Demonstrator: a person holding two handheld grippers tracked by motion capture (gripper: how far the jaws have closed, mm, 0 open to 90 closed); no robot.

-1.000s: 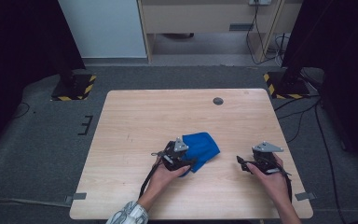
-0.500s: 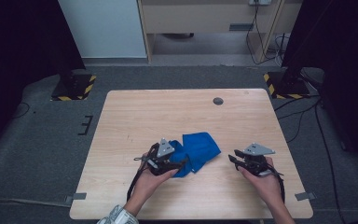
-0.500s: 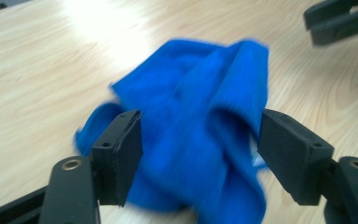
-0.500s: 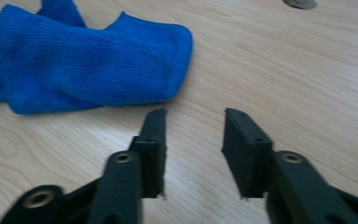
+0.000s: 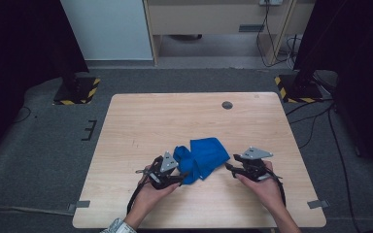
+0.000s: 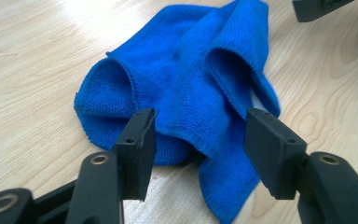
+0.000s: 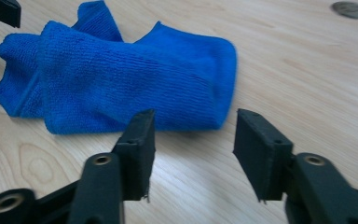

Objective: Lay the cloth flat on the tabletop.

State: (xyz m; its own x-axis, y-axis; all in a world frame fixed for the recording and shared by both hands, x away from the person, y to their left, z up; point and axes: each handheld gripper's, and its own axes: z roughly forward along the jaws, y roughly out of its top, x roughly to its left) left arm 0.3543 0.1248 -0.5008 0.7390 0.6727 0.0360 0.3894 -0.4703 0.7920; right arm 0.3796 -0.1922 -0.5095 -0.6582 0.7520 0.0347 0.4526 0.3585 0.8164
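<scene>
Light wooden table [image 5: 141,121] carries a crumpled blue microfibre cloth [image 5: 201,158] at lower centre. Left gripper [image 6: 198,135] jaws, just closing, straddle its hem without pressing. Right gripper [image 7: 193,140] jaws, just opening, stand empty beside it

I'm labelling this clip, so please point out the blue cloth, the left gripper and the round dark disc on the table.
blue cloth [image 5: 205,154]: high view, middle of its crumpled top.
left gripper [image 6: 200,135]: left gripper view, midway between its open jaws.
round dark disc [image 5: 227,105]: high view, its centre, near the table's far edge.
</scene>
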